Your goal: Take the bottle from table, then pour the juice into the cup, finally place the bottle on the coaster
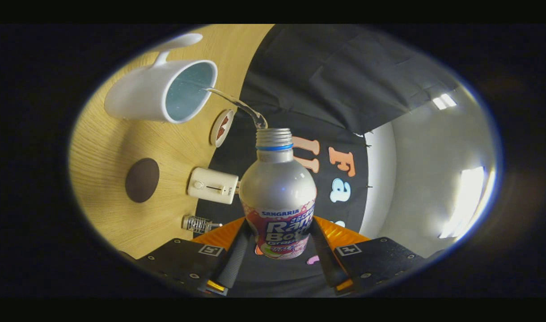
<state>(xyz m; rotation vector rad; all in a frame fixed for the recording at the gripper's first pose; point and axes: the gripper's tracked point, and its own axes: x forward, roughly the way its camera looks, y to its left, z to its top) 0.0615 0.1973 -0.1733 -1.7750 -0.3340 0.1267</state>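
My gripper (278, 239) is shut on the silver bottle (278, 188), both fingers pressing its labelled lower part. The bottle is uncapped and tipped toward the white mug (158, 91). A clear stream (237, 105) runs from the bottle's mouth in an arc to the mug's rim. The mug stands on the wooden table (107, 143), handle on its far side, and its inside looks pale blue. A dark brown round coaster (141, 180) lies on the table beside the mug, off to the side of the bottle.
A small round white and red disc (222, 127) lies near the mug by the table's edge. A cream handheld device (212, 185) with a metal whisk end (199, 223) lies near the fingers. Black cloth wall stands beyond the table.
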